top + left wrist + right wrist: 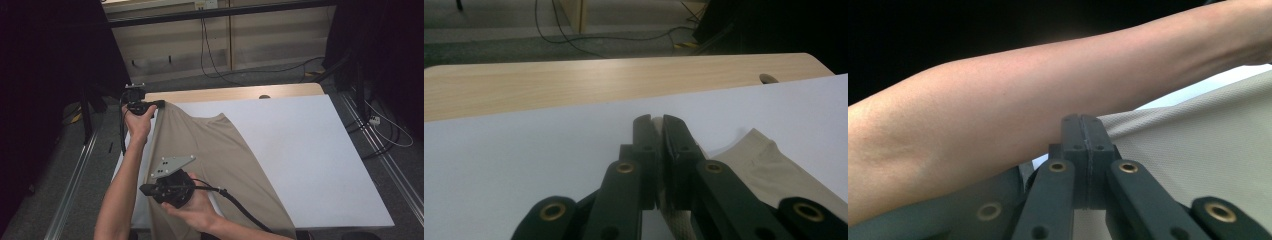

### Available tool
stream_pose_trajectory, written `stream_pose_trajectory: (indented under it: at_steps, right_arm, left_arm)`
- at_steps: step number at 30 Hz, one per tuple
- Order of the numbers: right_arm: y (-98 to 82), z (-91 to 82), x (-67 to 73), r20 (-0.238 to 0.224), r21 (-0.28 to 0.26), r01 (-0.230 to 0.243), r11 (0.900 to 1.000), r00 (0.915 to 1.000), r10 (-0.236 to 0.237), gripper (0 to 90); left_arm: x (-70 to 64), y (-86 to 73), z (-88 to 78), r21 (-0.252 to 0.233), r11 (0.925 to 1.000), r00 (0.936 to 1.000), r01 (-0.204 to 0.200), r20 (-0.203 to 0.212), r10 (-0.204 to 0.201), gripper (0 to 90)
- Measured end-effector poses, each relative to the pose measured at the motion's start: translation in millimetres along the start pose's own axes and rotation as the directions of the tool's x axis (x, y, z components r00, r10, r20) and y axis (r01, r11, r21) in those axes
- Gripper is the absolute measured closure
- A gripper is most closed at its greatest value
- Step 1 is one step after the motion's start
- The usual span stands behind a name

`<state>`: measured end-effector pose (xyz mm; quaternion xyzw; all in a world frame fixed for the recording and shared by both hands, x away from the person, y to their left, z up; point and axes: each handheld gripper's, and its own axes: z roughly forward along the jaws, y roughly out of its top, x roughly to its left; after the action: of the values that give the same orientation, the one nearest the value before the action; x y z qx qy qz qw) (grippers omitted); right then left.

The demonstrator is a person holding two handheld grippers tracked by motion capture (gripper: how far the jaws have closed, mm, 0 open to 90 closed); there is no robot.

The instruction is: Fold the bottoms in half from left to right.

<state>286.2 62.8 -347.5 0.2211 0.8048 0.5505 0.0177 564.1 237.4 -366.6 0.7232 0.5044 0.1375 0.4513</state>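
Note:
A beige cloth (pixel 210 145) lies slanted across the left part of the white table (pixel 310 150), running from the far left corner to the near edge. My left gripper (pixel 159 104) is at that far corner, shut on the cloth's corner. In the left gripper view the fabric (pixel 769 165) shows between and beside its closed jaws (pixel 657 120). My right gripper (pixel 144 189) is near the front left, pointing left, shut at the cloth's left edge. In the right gripper view its jaws (pixel 1083 119) meet against the fabric (pixel 1208 140), with the person's left forearm (pixel 1023 100) just beyond.
A bare wooden strip (pixel 235 92) with a small hole (pixel 264 96) runs along the table's far edge. Metal rails (pixel 75 180) flank the table on both sides. Cables (pixel 215 65) lie on the floor behind. The table's right half (pixel 325 130) is plain white surface.

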Motion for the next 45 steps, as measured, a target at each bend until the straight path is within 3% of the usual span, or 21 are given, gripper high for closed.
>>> stream_pose_trajectory:
  at_steps: [6,12,17,20,21,22,24,26,27,29,36,42,45]
  right_arm:
    - [-12.2,-1.3,-3.4,0.000,0.006,-0.019,1.000,0.9998,0.019,90.0]
    - [-25.9,-16.2,-8.3,0.022,-0.009,-0.046,0.999,0.9987,0.046,90.0]
    - [-35.4,-41.4,-16.0,0.044,-0.035,-0.060,0.998,0.9971,0.062,90.0]
    - [-37.8,-50.2,-19.5,0.048,-0.035,-0.076,0.996,0.9959,0.077,90.0]
    - [-38.8,-58.9,-22.8,0.067,-0.037,-0.083,0.996,0.9941,0.086,90.0]
    - [-38.6,-62.4,-24.2,0.070,-0.036,-0.093,0.995,0.9930,0.096,90.0]
    - [-38.6,-65.0,-24.8,0.067,-0.035,-0.105,0.994,0.9920,0.107,90.0]
    - [-40.0,-74.5,-25.7,0.092,-0.031,-0.106,0.994,0.9898,0.109,90.0]
    - [-43.6,-83.5,-27.2,0.108,-0.042,-0.102,0.994,0.9885,0.106,90.0]
    - [-45.3,-86.8,-27.8,0.113,-0.044,-0.105,0.994,0.9876,0.109,90.0]
    - [-65.3,-113.6,-35.5,0.162,-0.052,-0.113,0.992,0.9795,0.120,90.0]
    - [-83.2,-134.8,-47.0,0.182,-0.071,-0.149,0.986,0.9703,0.160,90.0]
    - [-92.6,-143.9,-51.9,0.190,-0.070,-0.176,0.982,0.9640,0.186,90.0]
  left_arm:
    - [3.3,-8.1,5.7,0.015,0.9999,0.9998,-0.007,-0.020,0.007,85.5]
    - [-5.1,-14.2,22.7,0.031,0.9995,0.9998,-0.007,-0.019,0.007,85.4]
    - [-23.3,-8.5,33.0,0.030,0.9990,0.9994,-0.034,0.002,0.034,85.5]
    - [-30.1,-7.9,38.4,0.023,0.9993,0.9995,-0.030,0.005,0.030,85.5]
    - [-33.1,-7.8,40.8,0.026,0.9991,0.9994,-0.033,0.002,0.033,85.4]
    - [-37.9,-7.7,44.7,0.047,0.9968,0.9977,-0.064,-0.016,0.065,85.4]
    - [-40.4,-8.0,47.2,0.050,0.9964,0.9974,-0.069,-0.017,0.070,85.4]
    - [-44.0,-9.3,51.2,0.042,0.9978,0.9987,-0.051,0.010,0.050,85.4]
    - [-48.4,-9.7,54.5,0.053,0.9956,0.9970,-0.078,0.006,0.077,85.4]
    - [-50.6,-10.2,57.0,0.061,0.9947,0.9966,-0.083,0.011,0.082,85.4]
    - [-70.1,-12.4,75.6,0.069,0.9930,0.9952,-0.096,0.027,0.094,85.3]
    - [-88.5,-17.0,95.2,0.083,0.9917,0.9946,-0.097,0.045,0.094,84.8]
    - [-97.6,-20.9,105.1,0.098,0.9878,0.9920,-0.121,0.047,0.117,84.8]
